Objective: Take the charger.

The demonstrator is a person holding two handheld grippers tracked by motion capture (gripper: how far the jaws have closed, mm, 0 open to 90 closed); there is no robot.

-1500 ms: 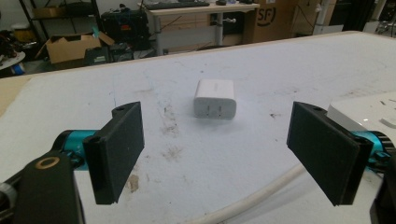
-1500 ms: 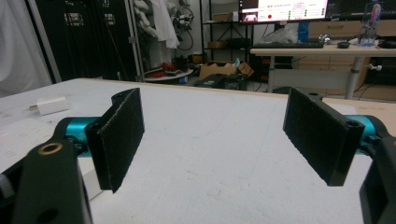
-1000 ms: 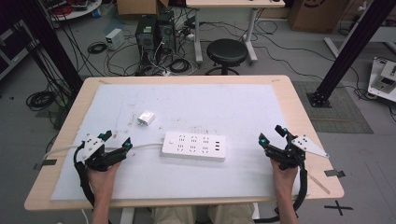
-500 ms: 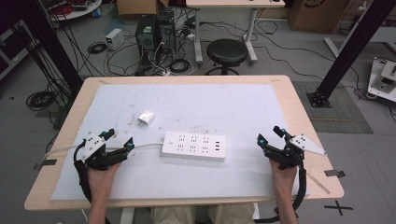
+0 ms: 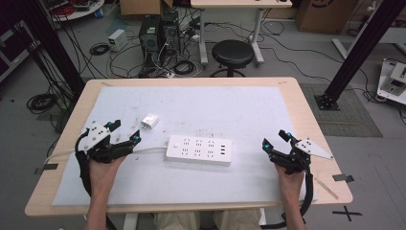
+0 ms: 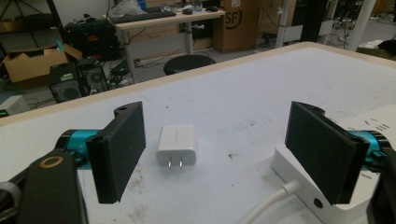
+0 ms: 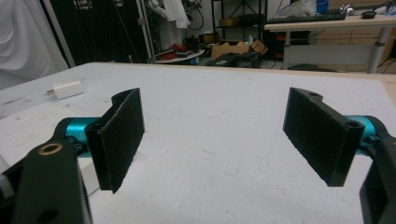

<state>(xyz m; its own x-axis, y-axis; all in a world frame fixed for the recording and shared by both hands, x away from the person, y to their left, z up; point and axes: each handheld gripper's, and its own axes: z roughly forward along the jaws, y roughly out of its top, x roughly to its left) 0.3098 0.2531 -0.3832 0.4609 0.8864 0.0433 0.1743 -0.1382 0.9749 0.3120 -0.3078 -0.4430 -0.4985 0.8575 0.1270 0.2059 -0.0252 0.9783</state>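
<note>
Power strip [image 5: 198, 150]: on the table [image 5: 297, 110], middle, between both grippers.
Charger [image 5: 150, 120]: behind the strip's left end, apart from it.
Left gripper [image 5: 124, 134]: near left of strip.
Right gripper [image 5: 275, 140]: well right of strip.

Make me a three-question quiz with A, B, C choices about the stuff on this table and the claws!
1. Where does the small white charger lie?
A. on top of the power strip
B. on the mat, nearer the left claw
C. on the floor

2. What colour is the power strip?
A. white
B. black
C. red

3. How do the jaws of the left claw stand?
A. shut on the charger
B. shut on nothing
C. open, holding nothing

Answers: 1 B, it lies on the mat just beyond the left claw. 2 A, its body is white. 3 C, the left gripper view shows both jaws wide apart.
</note>
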